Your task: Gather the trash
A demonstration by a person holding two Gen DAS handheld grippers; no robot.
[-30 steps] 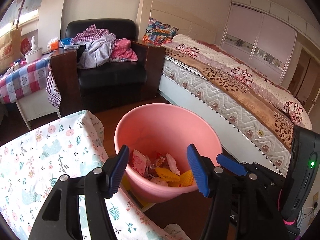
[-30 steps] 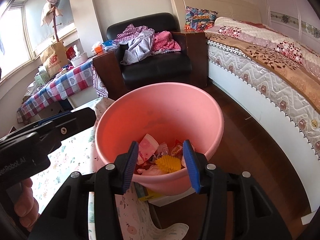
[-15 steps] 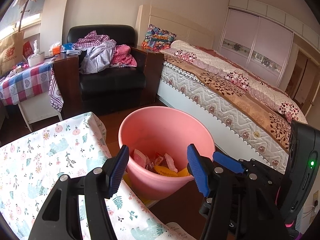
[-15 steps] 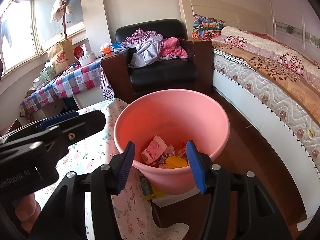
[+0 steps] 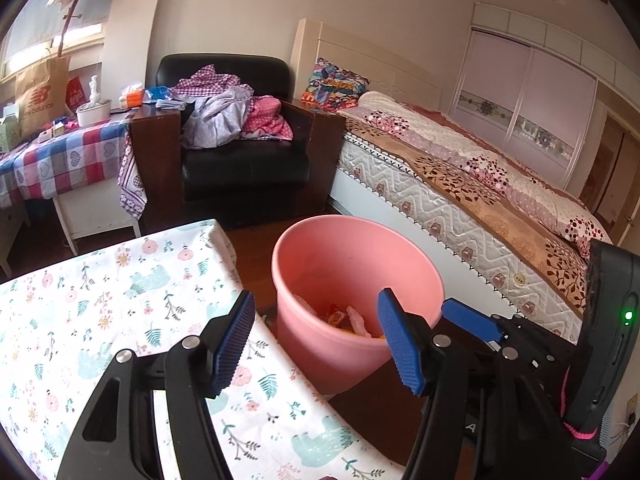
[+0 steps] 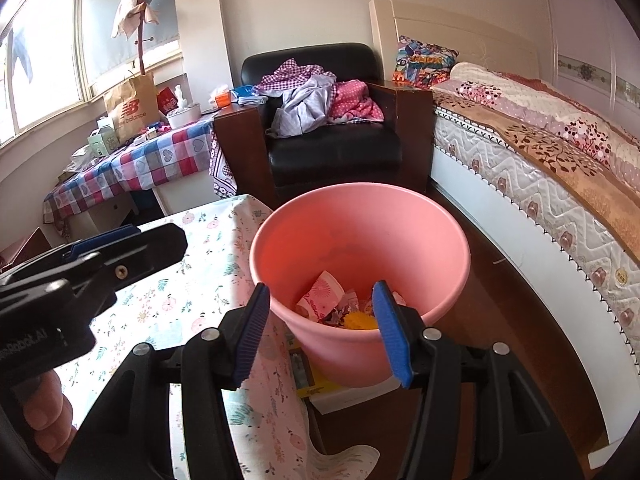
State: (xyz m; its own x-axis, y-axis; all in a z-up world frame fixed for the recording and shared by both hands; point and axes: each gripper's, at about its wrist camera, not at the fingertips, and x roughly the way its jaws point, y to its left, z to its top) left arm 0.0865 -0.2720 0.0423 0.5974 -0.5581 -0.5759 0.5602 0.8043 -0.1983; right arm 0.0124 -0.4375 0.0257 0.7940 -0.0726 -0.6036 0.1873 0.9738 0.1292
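A pink bucket (image 5: 356,256) (image 6: 360,236) stands on the floor beside the table and holds several pieces of trash (image 6: 324,300), among them a pink paper cup and a yellow piece. My left gripper (image 5: 316,336) is open and empty, above the table edge, near the bucket. My right gripper (image 6: 322,328) is open and empty, just before the bucket's near rim. The right gripper's body also shows in the left wrist view (image 5: 520,352), and the left gripper's body shows in the right wrist view (image 6: 80,264).
A table with a floral cloth (image 5: 100,304) (image 6: 192,296) lies at the left. A flat box (image 6: 320,384) lies under the bucket. A black armchair with clothes (image 5: 240,140), a checked side table (image 5: 60,160) and a bed (image 5: 460,184) stand behind.
Both grippers have pulled back and up from the bucket, which now looks smaller and farther. Both stay open and empty.
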